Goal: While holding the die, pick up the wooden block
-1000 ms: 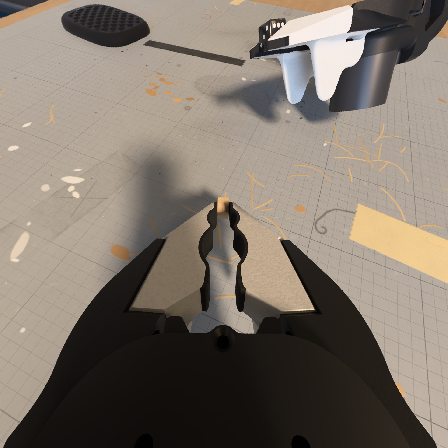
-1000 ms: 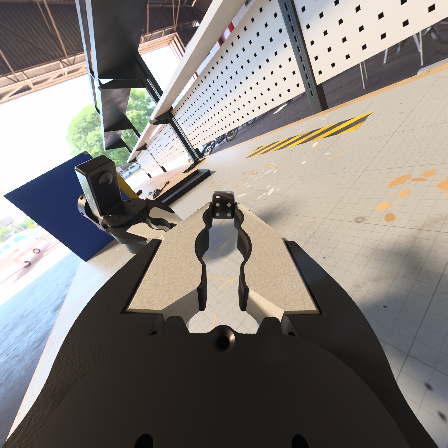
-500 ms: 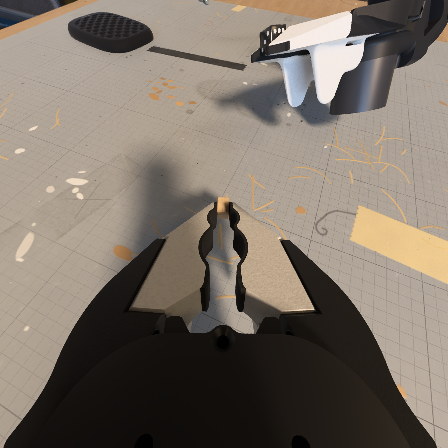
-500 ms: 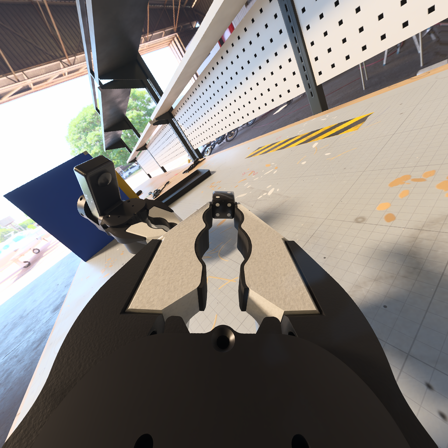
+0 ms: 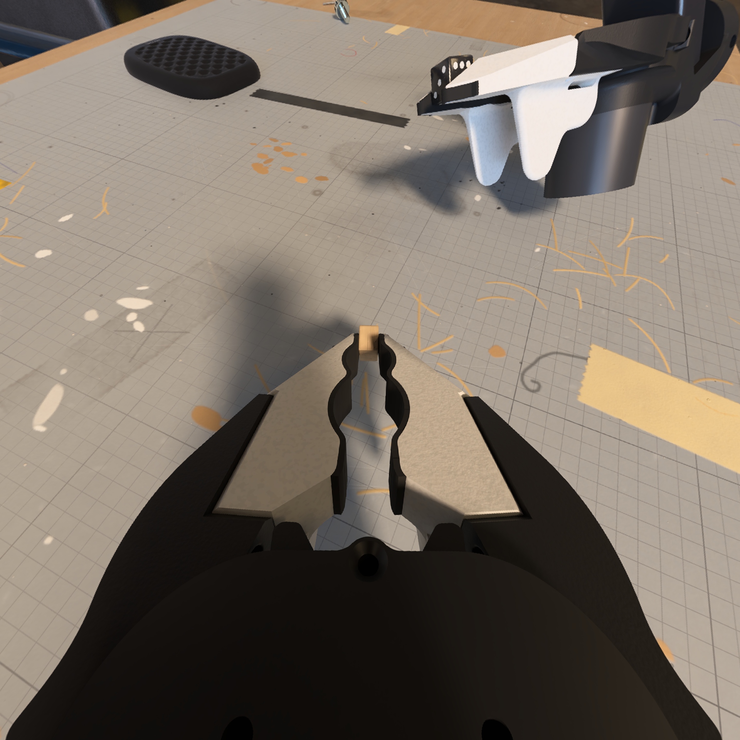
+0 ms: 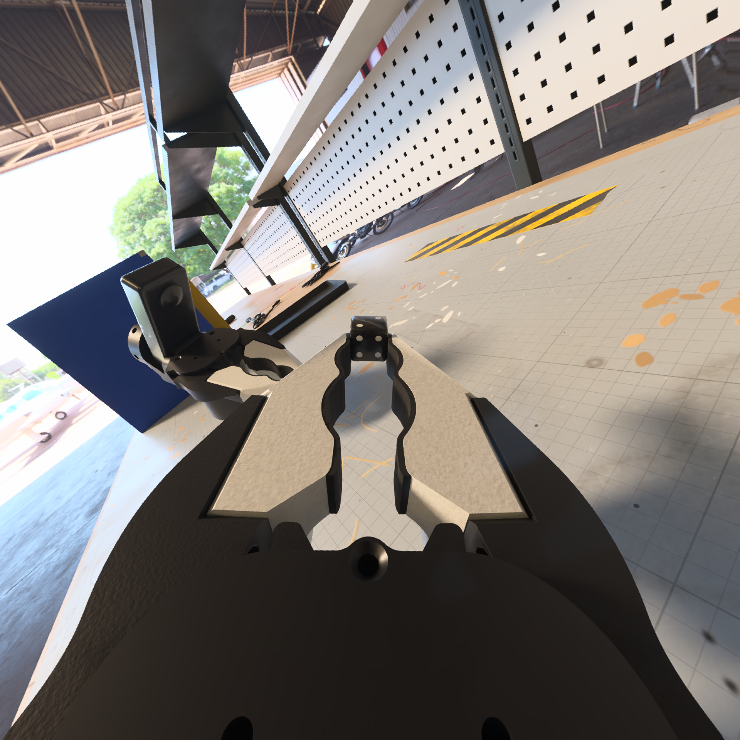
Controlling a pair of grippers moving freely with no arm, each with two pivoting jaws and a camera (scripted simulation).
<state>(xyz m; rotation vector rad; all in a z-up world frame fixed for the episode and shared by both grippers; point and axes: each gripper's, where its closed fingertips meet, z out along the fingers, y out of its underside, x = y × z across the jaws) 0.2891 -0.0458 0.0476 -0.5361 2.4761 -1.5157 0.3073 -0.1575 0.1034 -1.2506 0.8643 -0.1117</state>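
Observation:
My left gripper is shut on a small light wooden block at its fingertips and holds it above the grey gridded mat. My right gripper is shut on a black die with white pips, held above the mat. In the left wrist view the right gripper hangs at the upper right with the die at its tips. In the right wrist view the left gripper shows at the left, its tips hidden behind my right finger.
A black honeycomb pad lies at the far left of the mat, beside a black tape strip. A tan tape strip lies at the right. White pegboard panels stand behind the bench, and a yellow-black hazard strip marks the mat.
The left wrist view has drawn back from the mat, so the left gripper has risen with the wooden block. The right gripper has held still with the die.

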